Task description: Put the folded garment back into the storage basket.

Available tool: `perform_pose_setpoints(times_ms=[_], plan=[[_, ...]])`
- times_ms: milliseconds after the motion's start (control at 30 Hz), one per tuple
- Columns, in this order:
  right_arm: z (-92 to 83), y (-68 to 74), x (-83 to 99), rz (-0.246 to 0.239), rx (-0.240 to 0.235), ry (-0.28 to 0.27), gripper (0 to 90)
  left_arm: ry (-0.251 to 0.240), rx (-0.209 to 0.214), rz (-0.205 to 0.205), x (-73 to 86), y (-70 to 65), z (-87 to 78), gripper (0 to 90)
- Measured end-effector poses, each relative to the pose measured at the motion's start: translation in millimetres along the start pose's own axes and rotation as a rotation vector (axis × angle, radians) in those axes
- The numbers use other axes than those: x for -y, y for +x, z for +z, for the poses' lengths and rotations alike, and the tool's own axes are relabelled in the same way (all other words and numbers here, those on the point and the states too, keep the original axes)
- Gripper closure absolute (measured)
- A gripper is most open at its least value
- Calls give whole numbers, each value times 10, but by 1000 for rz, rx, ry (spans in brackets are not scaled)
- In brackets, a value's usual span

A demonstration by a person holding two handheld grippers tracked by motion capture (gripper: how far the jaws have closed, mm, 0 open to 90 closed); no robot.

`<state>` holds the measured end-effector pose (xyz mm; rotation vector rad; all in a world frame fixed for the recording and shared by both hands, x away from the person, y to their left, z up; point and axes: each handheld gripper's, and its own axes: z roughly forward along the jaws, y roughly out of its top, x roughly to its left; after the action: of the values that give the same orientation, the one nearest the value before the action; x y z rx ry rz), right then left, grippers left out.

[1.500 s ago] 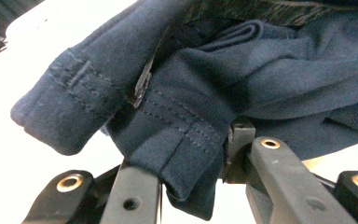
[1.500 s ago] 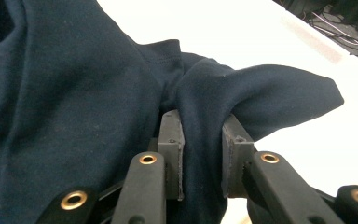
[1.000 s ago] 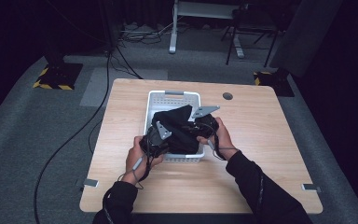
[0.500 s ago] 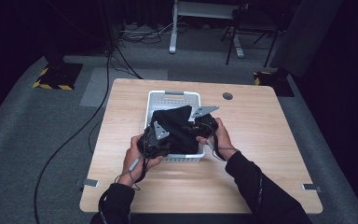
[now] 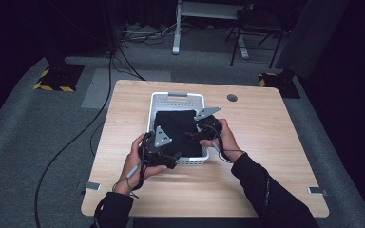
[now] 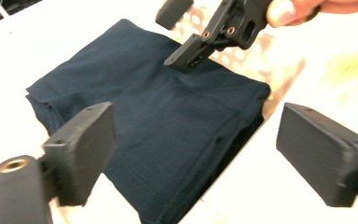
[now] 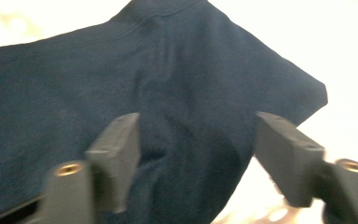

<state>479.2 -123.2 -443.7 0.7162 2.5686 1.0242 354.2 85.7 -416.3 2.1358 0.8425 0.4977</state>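
Both claws (image 5: 180, 142) newly apart, off folded cloth (image 5: 178, 128).

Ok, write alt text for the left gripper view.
A folded dark navy cloth lies flat in a white perforated plastic basket, seen between the left gripper's two open black jaws, which have just been opening with nothing between them. At the top, the right gripper in a hand hovers over the cloth's far edge.
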Motion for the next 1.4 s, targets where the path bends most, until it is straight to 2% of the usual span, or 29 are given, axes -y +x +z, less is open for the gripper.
perform_pose_setpoints(times_ms=[100, 167, 267, 400, 700, 767, 967, 1033, 1100, 1333, 1400], plan=[[10, 35, -11, -39, 6, 7, 213, 12, 11, 22, 6, -68, 17, 57], [13, 59, -10, -48, 30, 4, 113, 11, 22, 27, 15, -96, 27, 38], [19, 70, -6, -66, 38, 12, 57, 15, 22, 35, 27, -140, 39, 30], [30, 90, -3, -93, 26, 33, 41, 34, 11, 64, 35, -191, 50, 26], [15, 120, 10, -134, 18, 51, 29, 17, -48, 84, 54, -289, 38, 26], [0, 133, 11, -147, 15, 55, 28, 14, -65, 81, 50, -301, 31, 26], [-67, 187, 13, -182, 19, 72, 27, -10, -67, 64, 55, -328, -9, 27], [-97, 202, 9, -193, 16, 74, 27, -13, -79, 72, 60, -347, -16, 28], [-127, 219, 8, -203, 22, 75, 26, -10, -95, 62, 58, -358, -24, 25], [-252, 260, 22, -243, 30, 67, 27, -24, -79, 49, 52, -395, -70, 26], [-292, 269, 22, -251, 36, 66, 29, -21, -75, 58, 49, -411, -76, 29]])
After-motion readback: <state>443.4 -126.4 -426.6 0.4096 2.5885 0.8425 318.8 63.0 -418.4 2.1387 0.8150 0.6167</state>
